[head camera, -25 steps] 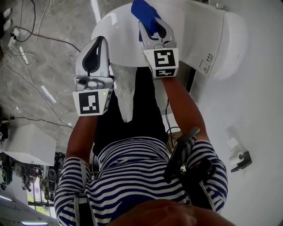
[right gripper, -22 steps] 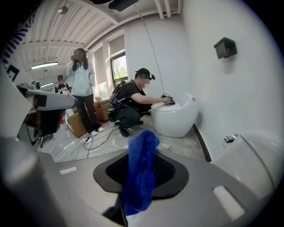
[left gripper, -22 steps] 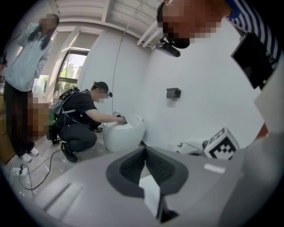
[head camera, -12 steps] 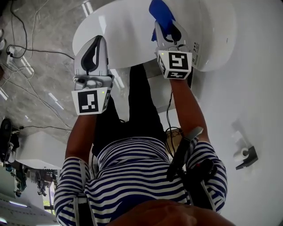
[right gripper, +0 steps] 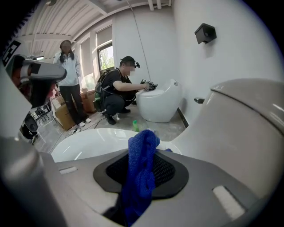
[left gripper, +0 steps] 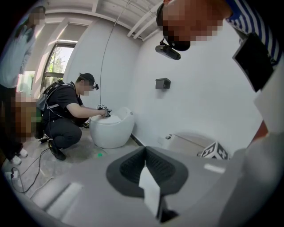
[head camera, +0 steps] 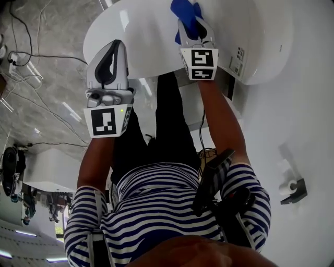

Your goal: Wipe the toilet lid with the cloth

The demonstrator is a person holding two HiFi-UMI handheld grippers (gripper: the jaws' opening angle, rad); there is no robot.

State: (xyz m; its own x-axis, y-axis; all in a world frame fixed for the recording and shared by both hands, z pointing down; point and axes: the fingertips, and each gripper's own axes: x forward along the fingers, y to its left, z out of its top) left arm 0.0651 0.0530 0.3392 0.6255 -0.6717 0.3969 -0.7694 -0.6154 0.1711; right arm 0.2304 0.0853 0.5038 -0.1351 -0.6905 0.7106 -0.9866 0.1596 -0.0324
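Note:
The white toilet lid (head camera: 141,36) lies shut at the top of the head view and shows as a glossy oval (right gripper: 88,144) in the right gripper view. My right gripper (head camera: 192,26) is shut on the blue cloth (head camera: 182,11), which it holds over the lid's right part. The cloth (right gripper: 141,164) hangs bunched between the jaws. My left gripper (head camera: 111,55) hovers at the lid's near left edge, its jaws shut on nothing. It (left gripper: 146,173) points away from the toilet, towards the room.
The toilet's white body (head camera: 261,41) rises right of the lid, close to my right gripper. Cables (head camera: 31,99) lie on the grey floor at left. A paper holder (head camera: 292,190) is on the wall at right. Another person (right gripper: 117,91) crouches at a second toilet (right gripper: 157,104).
My right gripper, still holding the cloth, slid right over the lid, then back a little left and farther away. The left gripper has stayed put.

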